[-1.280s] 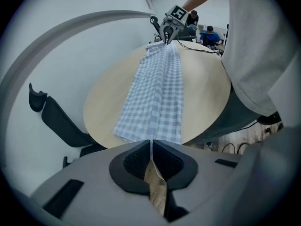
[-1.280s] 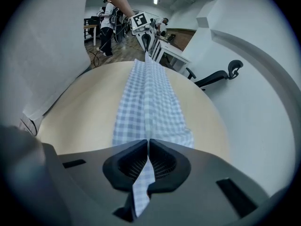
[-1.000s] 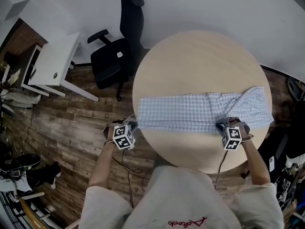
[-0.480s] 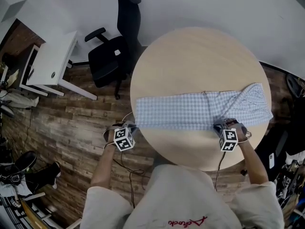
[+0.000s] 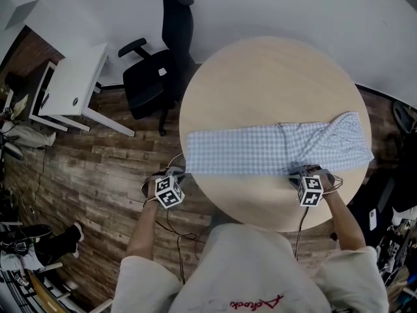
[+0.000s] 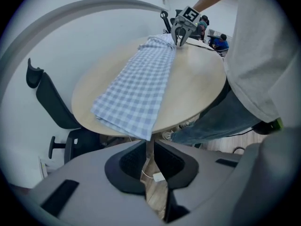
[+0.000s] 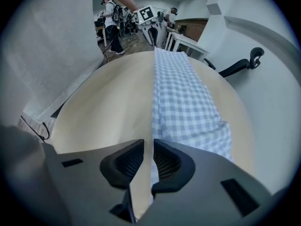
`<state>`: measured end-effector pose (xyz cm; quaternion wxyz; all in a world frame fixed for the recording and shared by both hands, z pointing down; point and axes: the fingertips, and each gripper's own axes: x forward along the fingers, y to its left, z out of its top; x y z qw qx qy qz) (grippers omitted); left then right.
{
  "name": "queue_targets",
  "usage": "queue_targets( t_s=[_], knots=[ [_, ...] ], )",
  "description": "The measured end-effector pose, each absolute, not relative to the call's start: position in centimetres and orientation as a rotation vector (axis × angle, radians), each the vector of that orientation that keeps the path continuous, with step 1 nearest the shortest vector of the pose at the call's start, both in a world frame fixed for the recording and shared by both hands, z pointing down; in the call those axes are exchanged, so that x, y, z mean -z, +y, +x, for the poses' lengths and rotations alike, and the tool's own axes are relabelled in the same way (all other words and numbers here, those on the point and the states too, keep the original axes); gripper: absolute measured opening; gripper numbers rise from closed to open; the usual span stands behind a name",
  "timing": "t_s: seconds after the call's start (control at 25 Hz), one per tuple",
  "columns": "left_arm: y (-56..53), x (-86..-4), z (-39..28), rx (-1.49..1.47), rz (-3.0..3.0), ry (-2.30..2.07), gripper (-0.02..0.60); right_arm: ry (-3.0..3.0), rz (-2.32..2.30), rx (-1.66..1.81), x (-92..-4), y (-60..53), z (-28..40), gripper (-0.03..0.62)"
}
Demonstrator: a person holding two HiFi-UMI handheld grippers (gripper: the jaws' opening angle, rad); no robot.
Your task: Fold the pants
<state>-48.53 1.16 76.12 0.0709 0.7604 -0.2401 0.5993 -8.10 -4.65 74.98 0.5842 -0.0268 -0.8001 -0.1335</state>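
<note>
Only writing found: red script across the shirt (image 5: 255,303), cut off at the frame's edge and not legible. The gripper cubes carry black-and-white square markers, no text. The pants (image 5: 260,150), checked blue and white, lie as one long folded strip across the round table (image 5: 273,77), the left end at the rim. Against the earlier frames the strip lies flatter. The right gripper (image 7: 151,142) has just been opening: jaws now apart, the pants' near edge between them, unpressed. The left gripper (image 6: 149,145) stands just off the rim, jaws slightly apart, holding nothing.
</note>
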Motion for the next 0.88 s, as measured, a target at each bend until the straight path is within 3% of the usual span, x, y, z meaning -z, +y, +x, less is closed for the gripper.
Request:
queue_targets(
  t_s=[0.36, 0.88],
  knots=[
    [-3.7, -69.4, -43.2, -1.365, 2.434, -1.092, 0.041, -2.262, 0.415, -0.027, -68.4, -7.9, -11.1, 0.031],
    [-10.8, -56.0, -35.4, 0.033, 2.443, -1.243, 0.037, -2.658, 1.367, -0.616, -58.5, -10.4, -8.4, 0.029]
  ],
)
